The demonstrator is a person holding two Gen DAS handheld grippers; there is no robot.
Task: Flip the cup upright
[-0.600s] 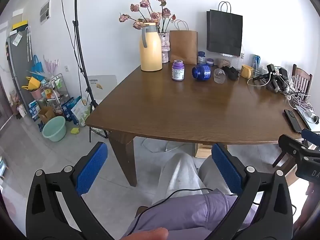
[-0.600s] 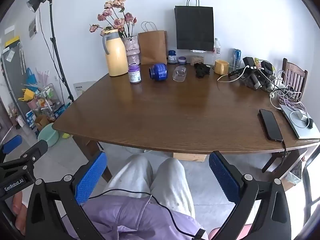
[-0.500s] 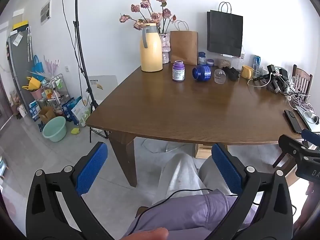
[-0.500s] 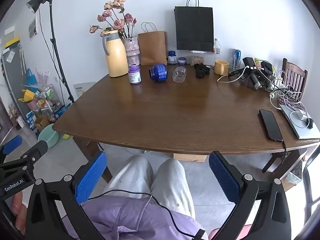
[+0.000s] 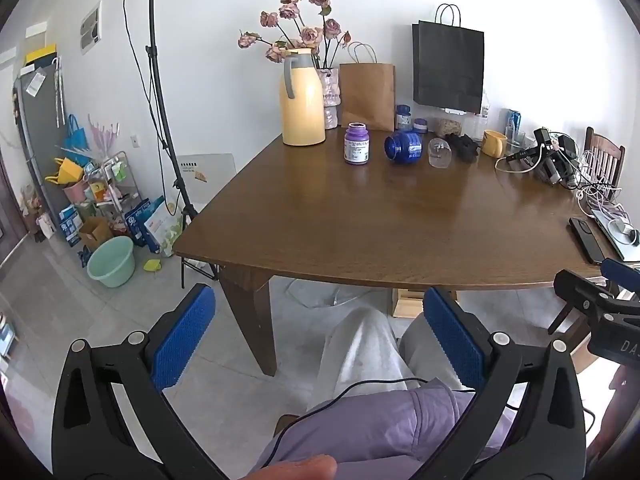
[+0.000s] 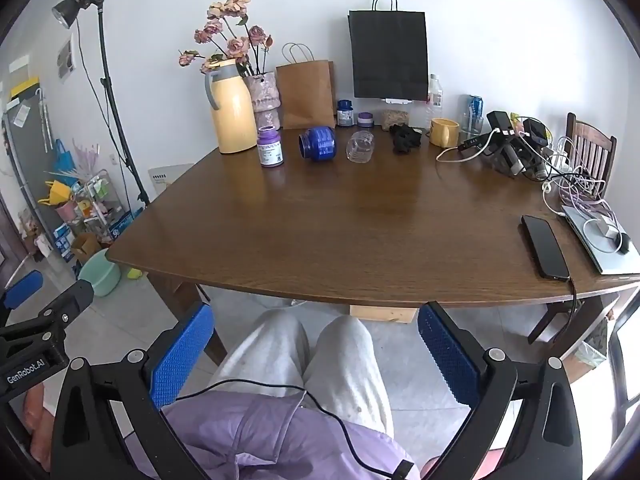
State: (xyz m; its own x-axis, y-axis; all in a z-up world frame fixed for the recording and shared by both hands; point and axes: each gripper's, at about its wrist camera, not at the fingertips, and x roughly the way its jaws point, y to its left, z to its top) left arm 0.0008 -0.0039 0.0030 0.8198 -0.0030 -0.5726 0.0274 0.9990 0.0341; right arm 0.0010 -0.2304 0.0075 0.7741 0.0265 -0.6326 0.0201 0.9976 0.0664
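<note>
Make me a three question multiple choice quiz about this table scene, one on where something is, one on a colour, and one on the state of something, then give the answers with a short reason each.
1. Where does the clear glass cup lie?
A. between the blue cup and the black cloth
B. on the phone
C. on the floor

2. What colour is the thermos jug?
A. red
B. pale yellow
C. green

3. How do the left gripper and right gripper stand?
A. both shut on a cup
B. one open, one shut
C. both open and empty, short of the table

Answers:
1 A: it lies on its side with the blue cup to its left and the cloth to its right.
2 B: its body is pale yellow with a grey handle.
3 C: both pairs of jaws gape wide over the person's lap.
</note>
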